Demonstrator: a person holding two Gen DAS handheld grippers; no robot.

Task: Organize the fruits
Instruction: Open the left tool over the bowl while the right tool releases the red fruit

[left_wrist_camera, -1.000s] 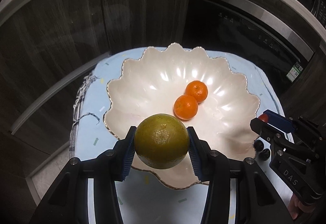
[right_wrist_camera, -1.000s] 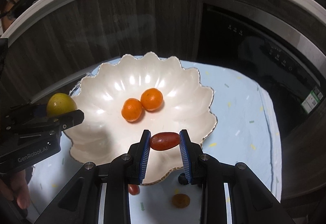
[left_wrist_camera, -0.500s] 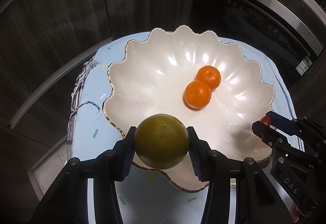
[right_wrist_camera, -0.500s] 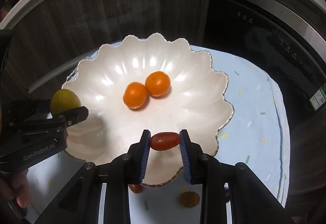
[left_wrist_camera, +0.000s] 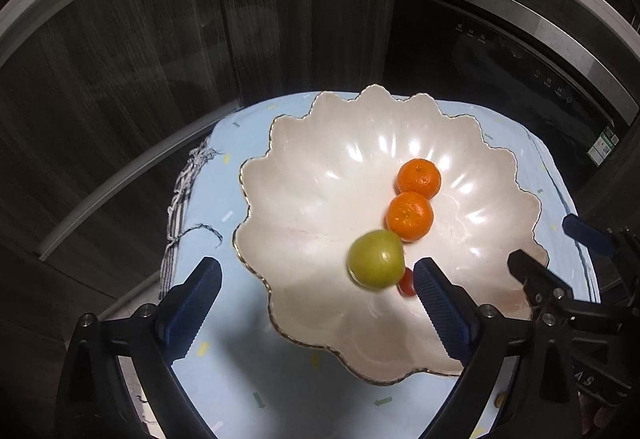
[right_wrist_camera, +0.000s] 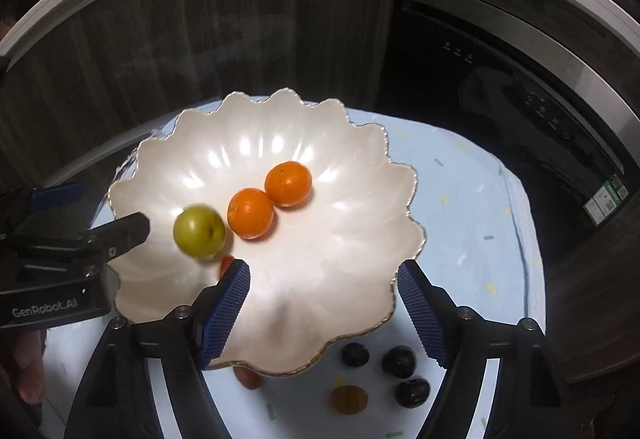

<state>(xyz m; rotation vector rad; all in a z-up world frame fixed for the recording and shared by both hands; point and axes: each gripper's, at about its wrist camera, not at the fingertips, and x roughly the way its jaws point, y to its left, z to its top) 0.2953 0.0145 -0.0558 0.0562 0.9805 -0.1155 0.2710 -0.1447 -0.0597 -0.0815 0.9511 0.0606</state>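
My left gripper (left_wrist_camera: pixel 316 303) jaws opening, wide apart; green fruit (left_wrist_camera: pixel 375 258) free between them, blurred, over white bowl (left_wrist_camera: pixel 304 199), beside two oranges (left_wrist_camera: pixel 409 216). My right gripper (right_wrist_camera: pixel 324 303) jaws opening, nothing pinched; red tomato (right_wrist_camera: pixel 226 264) just past left pad, in bowl.

Glossy, pearly glaze on the scalloped bowl (left_wrist_camera: pixel 320 175), ceramic by the look of it, with a thin gilt rim. Dimpled peel on both mandarins (right_wrist_camera: pixel 250 213), smoother skin on the green fruit (left_wrist_camera: pixel 375 258). Soft pale-blue cloth (right_wrist_camera: pixel 460 207) beneath, frayed at one edge; matt dark wood-grain cabinet fronts (left_wrist_camera: pixel 160 51) behind; ribbed blue pads (right_wrist_camera: pixel 224 313) on matt black plastic fingers.
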